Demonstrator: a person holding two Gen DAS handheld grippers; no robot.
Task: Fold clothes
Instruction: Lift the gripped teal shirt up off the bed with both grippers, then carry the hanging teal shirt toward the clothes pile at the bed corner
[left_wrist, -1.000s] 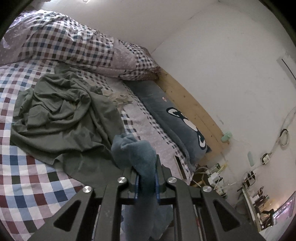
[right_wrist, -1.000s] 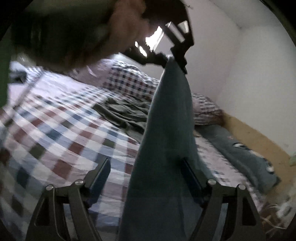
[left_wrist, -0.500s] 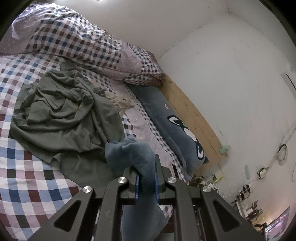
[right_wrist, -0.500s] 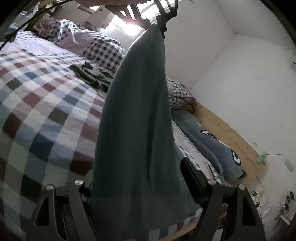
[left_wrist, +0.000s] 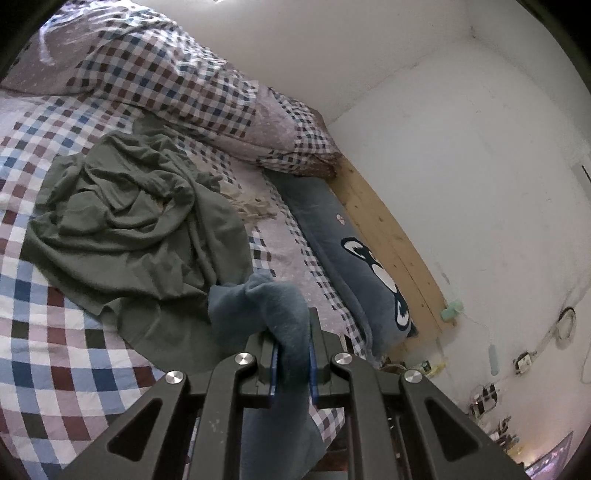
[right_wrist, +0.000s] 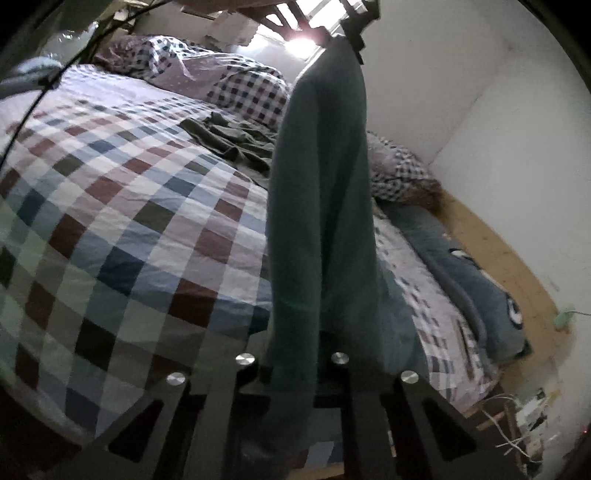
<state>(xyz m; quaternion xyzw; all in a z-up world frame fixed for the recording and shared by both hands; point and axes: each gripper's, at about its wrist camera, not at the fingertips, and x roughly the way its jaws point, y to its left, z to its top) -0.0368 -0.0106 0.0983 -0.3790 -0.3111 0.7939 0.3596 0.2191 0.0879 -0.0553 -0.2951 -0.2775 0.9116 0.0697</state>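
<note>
My left gripper (left_wrist: 291, 354) is shut on a bunched end of a blue-grey fleece garment (left_wrist: 273, 306) and holds it above the bed. In the right wrist view the same garment (right_wrist: 321, 192) hangs stretched from the left gripper (right_wrist: 351, 33), high up, down to my right gripper (right_wrist: 291, 365), which is shut on its lower end. A crumpled olive-green garment (left_wrist: 136, 221) lies loose on the checked bedsheet (left_wrist: 48, 354), left of and beyond the left gripper; it also shows in the right wrist view (right_wrist: 236, 140).
A checked duvet (left_wrist: 166, 77) is piled at the head of the bed. A long blue-grey cartoon pillow (left_wrist: 354, 258) lies along the wooden bed edge (left_wrist: 388, 236) by the white wall. Cables and small items clutter the floor (left_wrist: 487, 402) at the right.
The left gripper has risen further, stretching the blue garment taller. The right gripper's jaws, open one second ago, have shut on the garment's lower end.
</note>
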